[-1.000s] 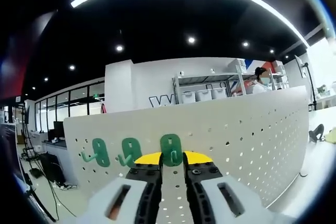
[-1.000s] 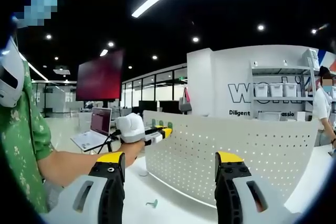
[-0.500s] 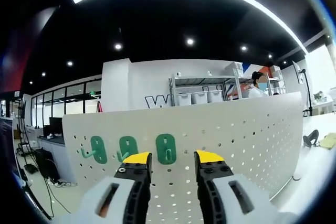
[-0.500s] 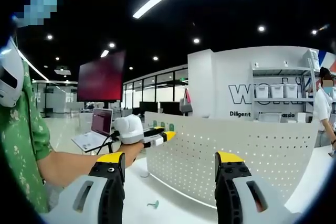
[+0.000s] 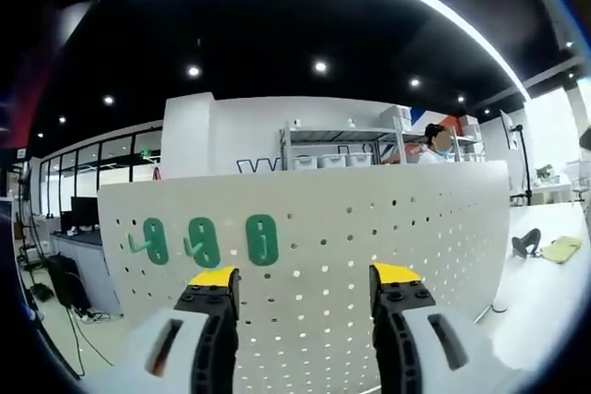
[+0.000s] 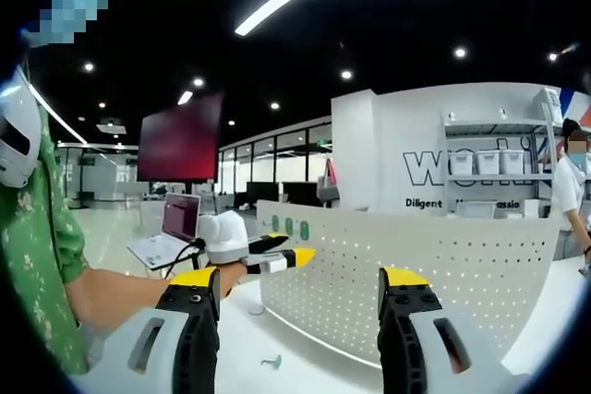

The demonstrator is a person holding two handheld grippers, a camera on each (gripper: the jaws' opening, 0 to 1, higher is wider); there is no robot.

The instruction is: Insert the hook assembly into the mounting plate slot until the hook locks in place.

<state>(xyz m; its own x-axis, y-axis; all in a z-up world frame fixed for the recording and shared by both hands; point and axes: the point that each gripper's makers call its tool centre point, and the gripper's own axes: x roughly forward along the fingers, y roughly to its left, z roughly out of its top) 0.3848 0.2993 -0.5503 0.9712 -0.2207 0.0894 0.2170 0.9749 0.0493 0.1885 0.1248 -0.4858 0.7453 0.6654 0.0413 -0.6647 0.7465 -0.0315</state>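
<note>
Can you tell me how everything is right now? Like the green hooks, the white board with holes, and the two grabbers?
Three green hooks: hanging in a row on the board.
White pegboard: standing upright on the table.
Loose green hook: lying on the table, not mounted.
Left gripper: open, empty.
Right gripper: open, empty.
Laptop: lid open.

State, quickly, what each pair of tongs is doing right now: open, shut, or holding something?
Left tongs: open, holding nothing, facing the pegboard.
Right tongs: open, holding nothing.
</note>
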